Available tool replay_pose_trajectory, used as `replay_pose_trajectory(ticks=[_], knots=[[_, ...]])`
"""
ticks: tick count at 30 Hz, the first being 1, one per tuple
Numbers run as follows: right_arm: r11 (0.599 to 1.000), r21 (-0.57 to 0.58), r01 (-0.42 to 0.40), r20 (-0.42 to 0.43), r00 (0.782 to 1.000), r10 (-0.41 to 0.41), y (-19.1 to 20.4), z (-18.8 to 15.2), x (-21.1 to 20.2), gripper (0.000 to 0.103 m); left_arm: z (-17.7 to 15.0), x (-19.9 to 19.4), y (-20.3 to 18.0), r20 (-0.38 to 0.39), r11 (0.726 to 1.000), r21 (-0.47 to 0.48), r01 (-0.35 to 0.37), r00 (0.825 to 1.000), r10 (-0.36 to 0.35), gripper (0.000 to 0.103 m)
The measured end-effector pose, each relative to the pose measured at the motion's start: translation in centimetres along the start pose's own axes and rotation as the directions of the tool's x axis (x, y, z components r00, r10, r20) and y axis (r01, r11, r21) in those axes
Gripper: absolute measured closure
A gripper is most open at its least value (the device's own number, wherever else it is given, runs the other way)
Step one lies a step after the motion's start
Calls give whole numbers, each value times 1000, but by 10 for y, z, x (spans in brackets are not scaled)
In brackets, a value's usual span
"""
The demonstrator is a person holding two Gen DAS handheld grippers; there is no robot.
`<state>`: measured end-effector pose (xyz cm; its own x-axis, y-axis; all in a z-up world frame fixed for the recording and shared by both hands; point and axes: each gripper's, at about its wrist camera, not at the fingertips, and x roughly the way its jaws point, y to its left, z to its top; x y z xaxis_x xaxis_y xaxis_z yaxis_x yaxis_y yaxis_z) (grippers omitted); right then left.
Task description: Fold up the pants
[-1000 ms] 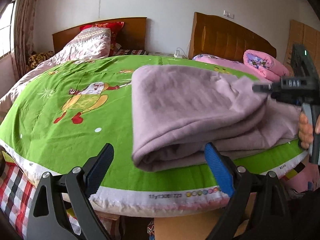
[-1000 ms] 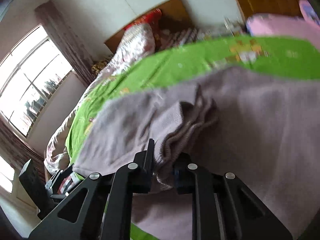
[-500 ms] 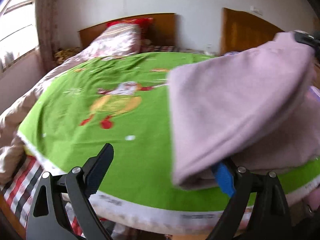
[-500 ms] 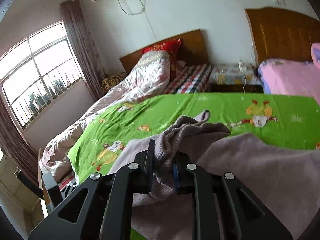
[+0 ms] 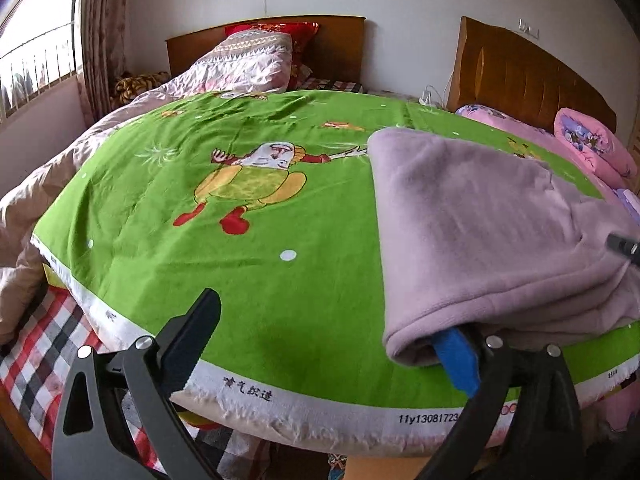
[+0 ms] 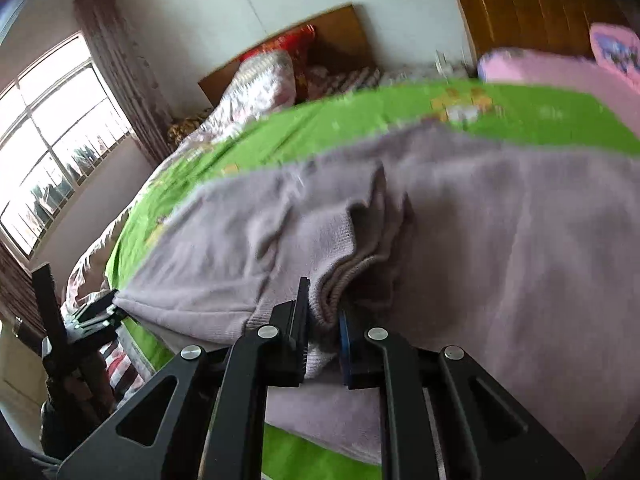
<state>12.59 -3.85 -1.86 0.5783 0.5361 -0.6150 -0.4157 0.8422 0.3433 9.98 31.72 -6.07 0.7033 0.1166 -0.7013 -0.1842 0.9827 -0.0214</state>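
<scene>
The mauve fleece pants (image 5: 480,224) lie folded in layers on the green cartoon blanket (image 5: 248,208), at its near right. My left gripper (image 5: 324,344) is open; its blue right finger (image 5: 456,356) sits under the near folded edge, its black left finger (image 5: 192,332) stands free over the blanket. My right gripper (image 6: 324,332) is shut on a bunched ribbed hem of the pants (image 6: 340,280), low over the pile. In the right wrist view the pants (image 6: 520,240) fill the middle and right. The right gripper's tip shows at the left wrist view's right edge (image 5: 624,245).
The blanket's white near edge (image 5: 280,396) hangs over the bed front. A checked sheet (image 5: 36,344) shows below left. A quilt and red pillow (image 5: 248,60) lie at the far headboard. A second bed with pink bedding (image 5: 592,148) stands right. A window (image 6: 48,152) is left.
My right gripper lifted the gripped hem up and over, then came back down onto the pile. The pants now lie flatter, in one more layer. My left gripper stayed open at the near edge.
</scene>
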Motion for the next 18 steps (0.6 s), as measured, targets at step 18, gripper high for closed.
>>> replay_pose_trajectory(ticks=[18], knots=[[993,-67,95,39,995,-93,-9,-15,-27,58,26,-88,-36,39,934,279,224,969,-244,2]])
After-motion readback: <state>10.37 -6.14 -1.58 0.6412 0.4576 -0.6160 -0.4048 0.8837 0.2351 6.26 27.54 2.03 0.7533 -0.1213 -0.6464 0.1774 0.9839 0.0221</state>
